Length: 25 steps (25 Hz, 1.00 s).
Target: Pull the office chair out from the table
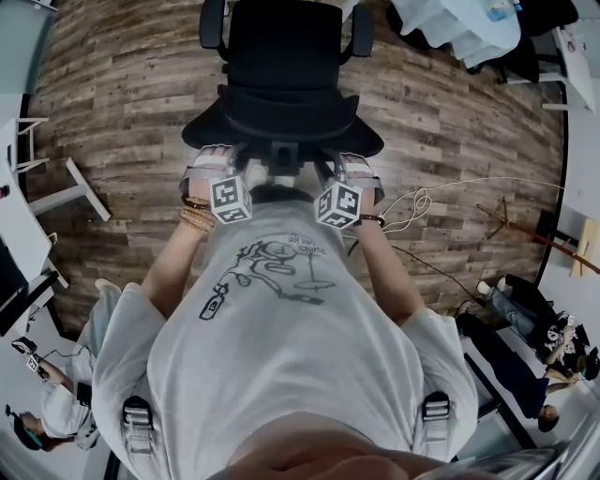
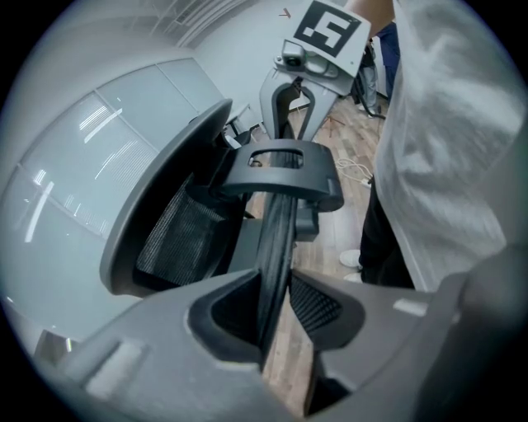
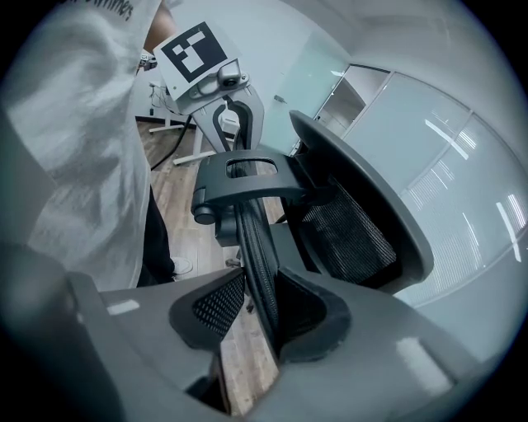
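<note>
A black office chair [image 1: 281, 56] stands on the wooden floor straight ahead of me, seen from above and behind. Both grippers clamp the thin top edge of its backrest. My left gripper [image 1: 214, 157] holds the left part, my right gripper [image 1: 352, 161] the right part. In the left gripper view, the left gripper [image 2: 276, 309] has the black mesh rim [image 2: 277, 239] pinched between its pads. The right gripper view shows the right gripper [image 3: 260, 309] squeezing the same rim [image 3: 252, 231]. A black bracket [image 2: 285, 169] sits on the rim between the two grippers.
White table legs [image 1: 66, 187] stand at the left and a white tabletop [image 1: 469, 28] at the far right. Loose cables [image 1: 412, 202] lie on the floor to the right. People sit at the lower right [image 1: 525, 309] and lower left [image 1: 47, 403]. A glass wall [image 3: 445, 165] rises behind the chair.
</note>
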{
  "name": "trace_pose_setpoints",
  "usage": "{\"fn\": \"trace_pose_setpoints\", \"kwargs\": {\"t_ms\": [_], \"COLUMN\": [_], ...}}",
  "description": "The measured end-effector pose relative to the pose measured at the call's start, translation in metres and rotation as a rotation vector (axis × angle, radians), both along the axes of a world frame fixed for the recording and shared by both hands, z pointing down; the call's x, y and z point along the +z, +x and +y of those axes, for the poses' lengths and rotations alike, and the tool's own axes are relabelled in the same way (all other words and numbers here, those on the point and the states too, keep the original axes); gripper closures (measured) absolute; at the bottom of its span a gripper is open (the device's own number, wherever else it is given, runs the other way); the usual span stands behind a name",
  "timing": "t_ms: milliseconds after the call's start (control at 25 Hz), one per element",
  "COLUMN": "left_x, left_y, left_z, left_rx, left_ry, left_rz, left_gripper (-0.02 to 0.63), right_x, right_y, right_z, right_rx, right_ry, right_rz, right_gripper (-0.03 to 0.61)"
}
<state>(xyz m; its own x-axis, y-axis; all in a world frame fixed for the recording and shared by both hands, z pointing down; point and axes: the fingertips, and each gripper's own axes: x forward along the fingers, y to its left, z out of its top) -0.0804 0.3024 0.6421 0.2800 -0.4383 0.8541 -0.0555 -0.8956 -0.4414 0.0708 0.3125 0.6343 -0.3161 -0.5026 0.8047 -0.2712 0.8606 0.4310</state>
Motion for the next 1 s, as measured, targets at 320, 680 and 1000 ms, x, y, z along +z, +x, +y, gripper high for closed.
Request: {"fn": "trace_pose_setpoints", "kwargs": {"t_ms": [320, 680, 1000], "left_x": [-0.002, -0.023, -0.079], "left_y": [-0.004, -0.007, -0.004], "left_z": [-0.001, -0.002, -0.011], "left_rx": [-0.022, -0.098, -0.272], "left_ry": [0.01, -0.108, -0.155], "left_rz": [0.012, 0.085, 0.344], "left_gripper": [0.497, 0.448, 0.493], "right_x": [0.0, -0.019, -0.09], "right_y": [-0.005, -0.01, -0.029], "right_z": [0.004, 0.006, -0.006], "right_rx": [0.003, 0.048, 0.156], "right_ry": [-0.018, -0.165, -0.162], "right_rz": [-0.002, -0.104, -0.407], "right_gripper": [0.453, 0.442, 0.485]}}
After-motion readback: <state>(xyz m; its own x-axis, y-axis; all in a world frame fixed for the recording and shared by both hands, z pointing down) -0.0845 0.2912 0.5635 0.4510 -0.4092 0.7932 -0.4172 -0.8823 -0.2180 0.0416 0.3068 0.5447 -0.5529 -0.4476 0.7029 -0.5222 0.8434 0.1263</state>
